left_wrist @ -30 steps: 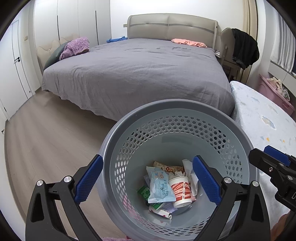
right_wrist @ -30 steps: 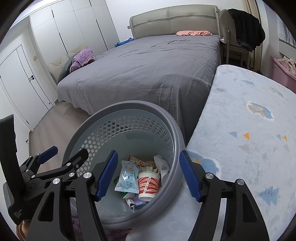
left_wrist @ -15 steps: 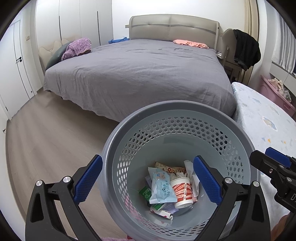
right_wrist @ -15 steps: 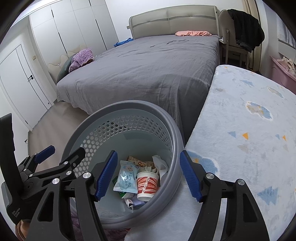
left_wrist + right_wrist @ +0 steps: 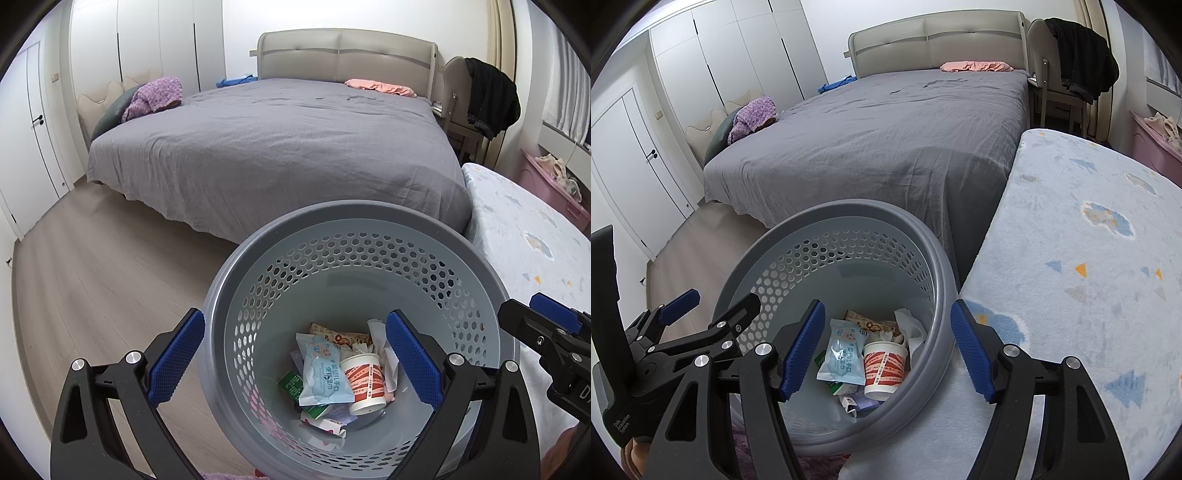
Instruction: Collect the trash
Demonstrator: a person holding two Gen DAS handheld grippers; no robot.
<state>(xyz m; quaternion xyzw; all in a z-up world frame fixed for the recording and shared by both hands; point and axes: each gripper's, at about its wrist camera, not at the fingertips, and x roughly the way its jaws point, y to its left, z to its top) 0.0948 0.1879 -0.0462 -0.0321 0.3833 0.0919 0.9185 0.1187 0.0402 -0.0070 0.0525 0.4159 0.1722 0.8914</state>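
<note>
A grey perforated trash basket (image 5: 236,295) stands on the floor beside a small bed; it also shows in the right wrist view (image 5: 938,266). Inside lie a white paper cup with red stripes (image 5: 364,382), a blue wet-wipe packet (image 5: 323,371), a snack wrapper (image 5: 341,336), crumpled tissue (image 5: 376,332) and other small wrappers. The cup (image 5: 884,369) and packet (image 5: 844,356) show in the right wrist view too. My left gripper (image 5: 293,360) hangs open and empty over the basket's near rim. My right gripper (image 5: 886,352) hangs open and empty over the basket's right side.
A large bed with a grey cover (image 5: 280,147) fills the background. A small bed with a pale blue patterned cover (image 5: 1089,295) lies right of the basket. Wood floor (image 5: 92,280) stretches left. A chair with a black garment (image 5: 487,96) stands at back right.
Both grippers have drawn back and risen slightly from the basket, so it sits a little lower and smaller in view. Both stay open and empty.
</note>
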